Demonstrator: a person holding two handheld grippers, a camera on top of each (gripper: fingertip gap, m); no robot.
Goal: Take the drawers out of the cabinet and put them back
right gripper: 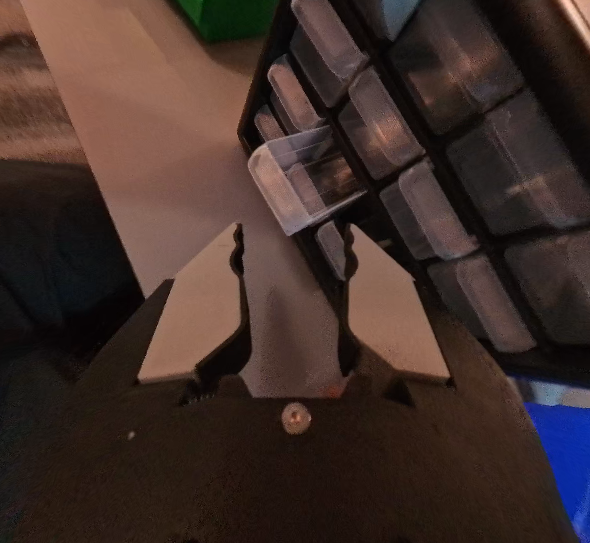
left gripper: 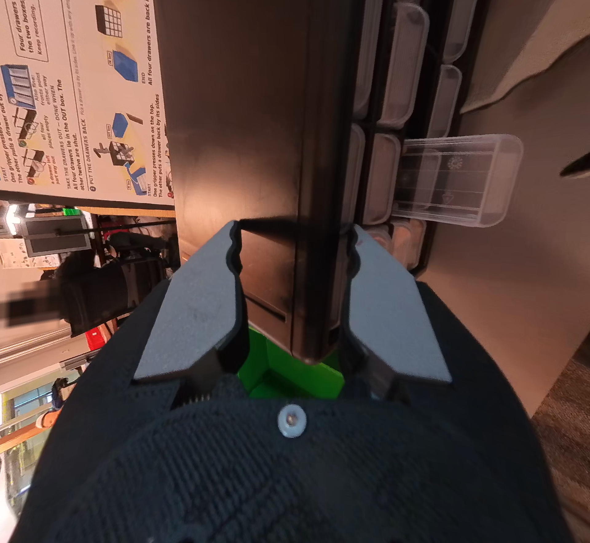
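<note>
The black cabinet [left gripper: 249, 113] stood on the counter with its top edge between the spread tips of the left tongs [left gripper: 295, 240]. Its front held a grid of clear plastic drawers, nearly all pushed in flush. One clear drawer [right gripper: 300, 183] stuck partway out of its slot, just ahead of the open right tongs [right gripper: 293, 240], apart from them.

Warm, dim light over a pale tabletop [right gripper: 178, 132].
Behind the table an instruction poster [left gripper: 79, 74] stands against the back; past its edge there's a cluttered room with a dark chair [left gripper: 105, 291], grey panels [left gripper: 54, 237] and a bright window strip [left gripper: 19, 406] low in the left wrist view. Off the table edge, patterned brown carpet [left gripper: 568, 432] shows, and blurred floor stripes [right gripper: 28, 87] appear in the right wrist view.
</note>
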